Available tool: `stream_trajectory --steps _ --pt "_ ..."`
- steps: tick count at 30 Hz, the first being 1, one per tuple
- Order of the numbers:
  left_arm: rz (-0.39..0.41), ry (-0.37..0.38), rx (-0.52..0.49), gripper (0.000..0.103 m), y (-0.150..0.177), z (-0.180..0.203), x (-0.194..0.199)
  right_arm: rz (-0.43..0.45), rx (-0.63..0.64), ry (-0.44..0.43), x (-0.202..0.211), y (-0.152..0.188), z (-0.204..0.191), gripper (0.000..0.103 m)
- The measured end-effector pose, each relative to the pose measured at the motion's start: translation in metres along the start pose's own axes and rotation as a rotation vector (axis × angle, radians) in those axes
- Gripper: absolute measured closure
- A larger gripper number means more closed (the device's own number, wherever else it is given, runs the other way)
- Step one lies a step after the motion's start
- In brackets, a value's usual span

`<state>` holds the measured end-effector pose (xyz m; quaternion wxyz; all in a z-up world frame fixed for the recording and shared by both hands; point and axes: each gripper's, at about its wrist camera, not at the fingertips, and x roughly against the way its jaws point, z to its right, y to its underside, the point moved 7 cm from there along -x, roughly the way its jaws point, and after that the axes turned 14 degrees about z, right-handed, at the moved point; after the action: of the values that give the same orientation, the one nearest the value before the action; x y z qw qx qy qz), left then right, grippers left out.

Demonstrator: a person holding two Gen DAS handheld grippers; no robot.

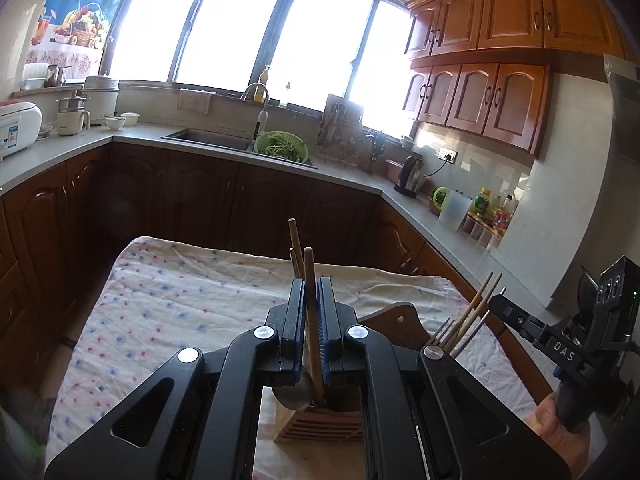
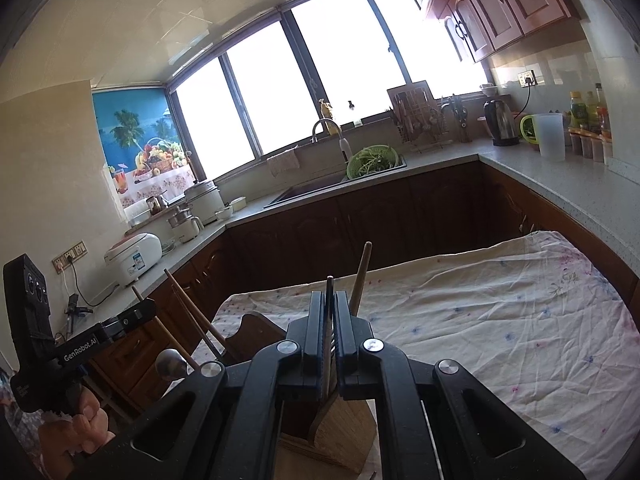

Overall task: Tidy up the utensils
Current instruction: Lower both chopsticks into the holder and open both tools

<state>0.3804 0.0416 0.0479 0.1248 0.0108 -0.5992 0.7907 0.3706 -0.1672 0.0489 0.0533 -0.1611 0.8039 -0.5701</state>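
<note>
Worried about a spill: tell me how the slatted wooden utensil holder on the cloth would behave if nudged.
The slatted wooden utensil holder probably tips rather than slides: long wooden chopsticks stand tall out of it. The wrinkled floral cloth beneath likely bunches and drags at its base. It looks rigid and fairly light.

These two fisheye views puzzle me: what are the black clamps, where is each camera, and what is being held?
No robot here: a person carries one hand-held gripper in each hand, each with a camera looking along its fingers. The left view shows the left hand-held gripper shut on a wooden utensil standing in a wooden holder. The right view shows the right hand-held gripper shut on a thin dark handle over a second holder. Both holders sit on a table under a flowered cloth. Each view catches the other gripper at its edge.
</note>
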Motion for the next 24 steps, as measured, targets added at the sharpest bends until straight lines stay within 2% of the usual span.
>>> stream_trajectory --steps 6,7,14,21,23,24 --pt "-0.009 -0.011 -0.007 0.098 0.0014 0.0009 0.0 -0.011 -0.002 0.002 -0.0014 0.0003 0.0006 0.098" --pt "-0.009 -0.014 -0.008 0.098 0.0014 0.0011 0.0002 -0.012 -0.001 0.003 -0.0015 0.0003 0.0007 0.094" --pt "-0.016 -0.027 -0.016 0.096 0.0033 0.0006 -0.0007 -0.014 -0.002 0.009 -0.0005 0.0015 0.0002 0.094" --pt "-0.014 -0.036 -0.018 0.077 0.0041 -0.0007 -0.0001 -0.015 -0.009 0.016 0.0003 0.0021 0.002 0.091" --pt "-0.008 -0.041 -0.022 0.067 0.0029 -0.0007 0.0015 -0.007 -0.013 0.022 0.0014 0.0006 0.0027 0.085" --pt "-0.002 -0.044 -0.023 0.061 0.0021 -0.0008 0.0023 0.001 -0.016 0.025 0.0028 -0.0006 0.0034 0.077"
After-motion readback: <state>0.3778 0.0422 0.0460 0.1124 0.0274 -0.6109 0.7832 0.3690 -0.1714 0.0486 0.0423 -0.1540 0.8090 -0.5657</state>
